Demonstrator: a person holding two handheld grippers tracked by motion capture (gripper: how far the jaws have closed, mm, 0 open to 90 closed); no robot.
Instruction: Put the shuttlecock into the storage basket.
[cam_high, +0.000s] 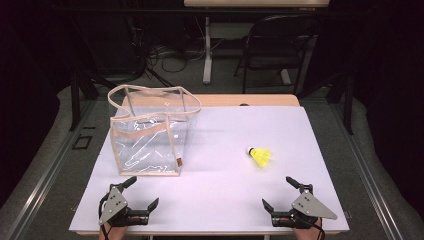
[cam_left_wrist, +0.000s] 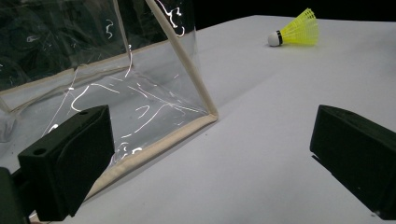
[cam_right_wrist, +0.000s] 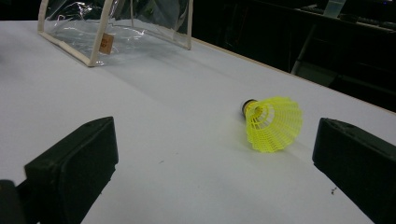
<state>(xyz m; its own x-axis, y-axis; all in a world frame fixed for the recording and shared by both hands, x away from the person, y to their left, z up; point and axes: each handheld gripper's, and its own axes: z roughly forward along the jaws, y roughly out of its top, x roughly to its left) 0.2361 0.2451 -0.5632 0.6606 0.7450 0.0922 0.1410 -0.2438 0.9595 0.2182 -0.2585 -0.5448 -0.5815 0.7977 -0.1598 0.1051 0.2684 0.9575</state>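
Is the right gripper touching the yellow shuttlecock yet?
Apart. In the high view, bare table separates the right gripper from the shuttlecock; its jaws stand open.

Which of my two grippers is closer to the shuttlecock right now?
The right gripper: the yellow shuttlecock lies just beyond its open jaws, while the left gripper sits across the table, in front of the clear bag.

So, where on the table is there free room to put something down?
The widest bare patch lies between the clear bag and the shuttlecock, reaching to the near edge between the left gripper and right gripper. The far right corner is bare too. The far left is crowded by the bag.
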